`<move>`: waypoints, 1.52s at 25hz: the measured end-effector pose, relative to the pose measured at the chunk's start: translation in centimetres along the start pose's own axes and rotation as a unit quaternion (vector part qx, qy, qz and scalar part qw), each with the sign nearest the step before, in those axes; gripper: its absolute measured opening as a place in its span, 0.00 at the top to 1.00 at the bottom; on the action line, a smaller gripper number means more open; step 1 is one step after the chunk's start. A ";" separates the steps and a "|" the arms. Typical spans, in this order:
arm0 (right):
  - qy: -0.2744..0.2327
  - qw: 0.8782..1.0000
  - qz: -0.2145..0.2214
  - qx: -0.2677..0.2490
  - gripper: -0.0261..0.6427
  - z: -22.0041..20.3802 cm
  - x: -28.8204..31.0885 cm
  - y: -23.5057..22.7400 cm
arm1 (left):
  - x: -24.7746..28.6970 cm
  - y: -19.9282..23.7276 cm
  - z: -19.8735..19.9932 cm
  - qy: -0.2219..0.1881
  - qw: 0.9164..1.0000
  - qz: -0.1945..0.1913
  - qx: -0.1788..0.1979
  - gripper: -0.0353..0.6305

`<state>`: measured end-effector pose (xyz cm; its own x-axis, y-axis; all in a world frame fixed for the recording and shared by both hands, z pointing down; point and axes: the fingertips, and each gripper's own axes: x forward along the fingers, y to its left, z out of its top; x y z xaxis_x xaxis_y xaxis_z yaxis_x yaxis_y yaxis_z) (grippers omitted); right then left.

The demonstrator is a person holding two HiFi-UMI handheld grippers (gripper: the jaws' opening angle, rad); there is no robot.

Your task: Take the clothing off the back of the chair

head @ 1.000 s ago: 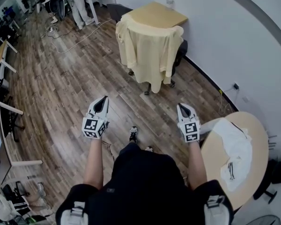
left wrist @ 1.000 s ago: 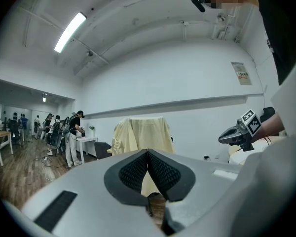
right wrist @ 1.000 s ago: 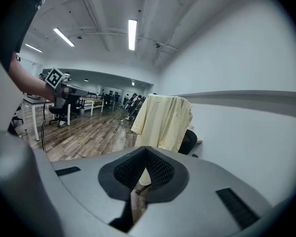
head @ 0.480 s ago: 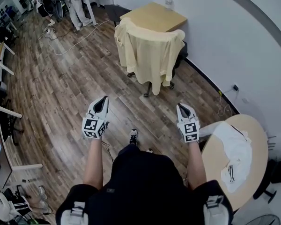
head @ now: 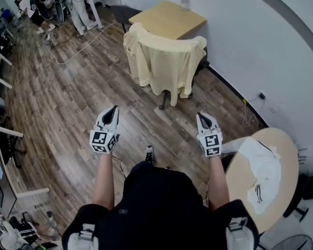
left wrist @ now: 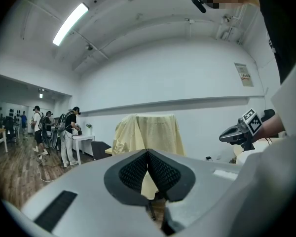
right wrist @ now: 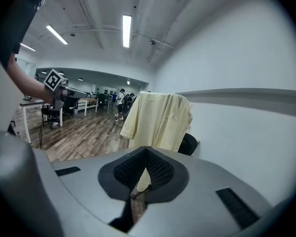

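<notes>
In the head view, the pale yellow shirt [head: 164, 66] hung draped over the back of an office chair [head: 202, 64] at the far side, just in front of a square wooden table [head: 169, 19] by the wall. The left gripper [head: 113, 111] and the right gripper [head: 203, 117] were held out over the wooden floor [head: 68, 103], well apart from the shirt. A white garment [head: 265, 171] lay on a round table [head: 237, 178] at the near right. In the left gripper view, the jaws were pressed together on nothing, with the shirt ahead beyond them. In the right gripper view, the jaws likewise met, empty.
</notes>
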<state>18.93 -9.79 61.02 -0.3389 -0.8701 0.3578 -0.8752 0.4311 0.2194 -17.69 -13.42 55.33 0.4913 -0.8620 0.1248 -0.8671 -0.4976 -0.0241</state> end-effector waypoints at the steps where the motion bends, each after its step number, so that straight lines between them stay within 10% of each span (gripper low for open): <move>1: -0.002 1.000 -0.002 -0.001 0.97 0.1 0.4 -0.2 | 0.6 0.3 0.0 0.000 1.000 -0.003 0.000 0.94; 38: 0.034 0.996 -0.084 0.027 0.97 2.5 10.2 -0.8 | 12.2 11.1 0.6 -0.010 0.997 -0.079 0.001 0.94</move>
<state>15.29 -19.61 62.26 -0.1632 -0.9098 0.3816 -0.9354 0.2657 0.2334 -21.29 -29.53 56.00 0.6228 -0.7750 0.1069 -0.7790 -0.6270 -0.0074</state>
